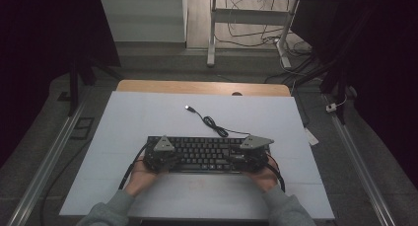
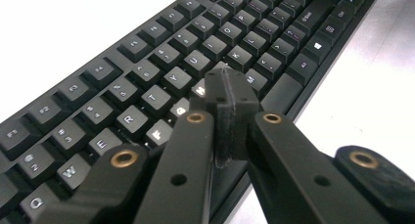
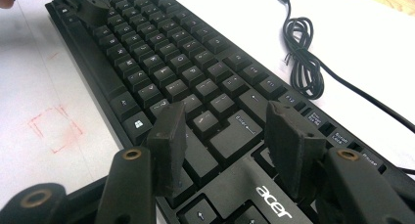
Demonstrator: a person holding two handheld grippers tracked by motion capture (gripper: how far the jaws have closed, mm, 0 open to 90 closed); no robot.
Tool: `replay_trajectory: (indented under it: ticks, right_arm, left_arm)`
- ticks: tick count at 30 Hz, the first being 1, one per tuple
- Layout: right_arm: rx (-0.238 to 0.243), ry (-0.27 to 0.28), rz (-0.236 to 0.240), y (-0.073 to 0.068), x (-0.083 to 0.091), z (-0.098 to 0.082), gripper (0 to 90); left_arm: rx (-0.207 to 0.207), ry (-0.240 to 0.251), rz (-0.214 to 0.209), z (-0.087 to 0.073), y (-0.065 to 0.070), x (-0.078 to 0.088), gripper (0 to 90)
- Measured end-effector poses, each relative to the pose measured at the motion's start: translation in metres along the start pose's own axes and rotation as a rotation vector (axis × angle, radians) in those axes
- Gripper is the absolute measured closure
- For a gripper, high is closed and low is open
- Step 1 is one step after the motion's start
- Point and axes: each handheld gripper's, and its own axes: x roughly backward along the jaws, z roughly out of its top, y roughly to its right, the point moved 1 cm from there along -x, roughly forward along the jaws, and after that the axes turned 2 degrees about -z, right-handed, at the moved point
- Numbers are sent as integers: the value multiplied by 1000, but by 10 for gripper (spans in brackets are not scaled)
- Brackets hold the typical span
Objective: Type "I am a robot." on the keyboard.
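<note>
A black keyboard [image 1: 202, 154] lies across the near middle of the white table top. In the left gripper view its letter keys [image 2: 147, 72] run diagonally, and my left gripper [image 2: 226, 79] is shut, its two pads pressed together with nothing between them. The tip sits over the middle letter rows; I cannot tell whether it touches a key. My left gripper [image 1: 167, 159] is at the keyboard's left end. My right gripper [image 1: 246, 158] is at the right end, where it [image 3: 226, 119] stands open over the enter key area of the keyboard [image 3: 186, 67].
The keyboard's black cable [image 1: 214, 125] coils behind it and ends in a loose USB plug [image 1: 188, 108]. A faint red square mark [image 3: 54, 128] is on the table in front of the keyboard. A wooden edge [image 1: 197, 87] borders the far side.
</note>
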Motion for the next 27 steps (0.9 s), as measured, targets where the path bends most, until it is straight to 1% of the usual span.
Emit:
replay_trajectory:
  ticks: [15,27]
  right_arm:
    - [4,-6,1,-1,-2,0,503]
    - [7,-11,1,-1,-3,-1,501]
  left_arm:
    - [-4,-37,-2,0,1,-9,885]
    - [1,-44,-1,-1,0,-13,884]
